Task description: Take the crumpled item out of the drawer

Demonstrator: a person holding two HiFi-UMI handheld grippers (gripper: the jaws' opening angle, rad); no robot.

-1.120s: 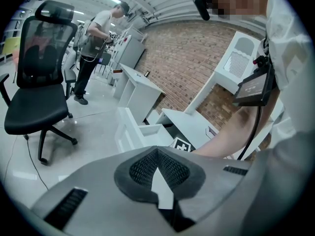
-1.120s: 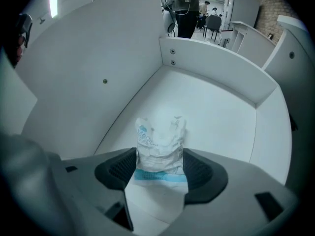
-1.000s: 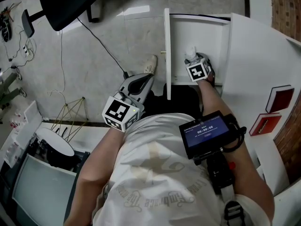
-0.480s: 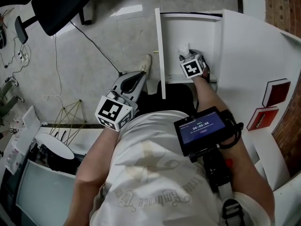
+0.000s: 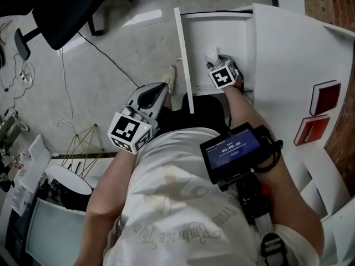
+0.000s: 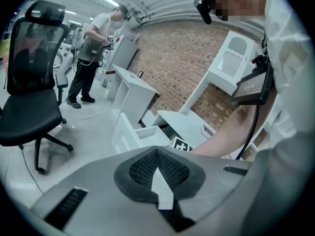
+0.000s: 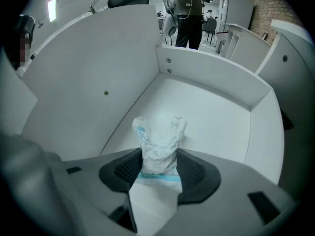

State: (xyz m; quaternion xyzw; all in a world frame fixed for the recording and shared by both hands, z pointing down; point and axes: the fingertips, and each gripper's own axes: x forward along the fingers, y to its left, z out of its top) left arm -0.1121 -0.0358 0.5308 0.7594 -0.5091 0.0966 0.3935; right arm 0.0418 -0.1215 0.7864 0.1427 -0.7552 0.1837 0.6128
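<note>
Reach into the pulled-out white drawer [image 5: 233, 37], from the head view: right gripper [image 5: 215, 64] pointed steeply down toward the drawer's left side, crumpled item [image 5: 211, 55] showing white just beyond its tip. Outside, left of the drawer front, left gripper [image 5: 165, 86] held over pale floor [image 5: 111, 60], well apart from the item and plainly the farther of the two. Black office chair [image 5: 61, 4] at far left.

From the left gripper view: pads closed tip to tip on nothing, aimed across a workshop toward the drawer, with a brick wall [image 6: 172, 68] and a standing person [image 6: 93, 48] behind.

From the right gripper view: jaws just closed in on the item, pads pressed against both its sides. Looks like a crumpled white packet with blue print, long axis in line with the jaws, far end poking past the pads toward the drawer's bare white bottom; contact with that bottom impossible to tell. Judged ready for a straight lift up and out, with drawer walls close on three sides and open room above.
</note>
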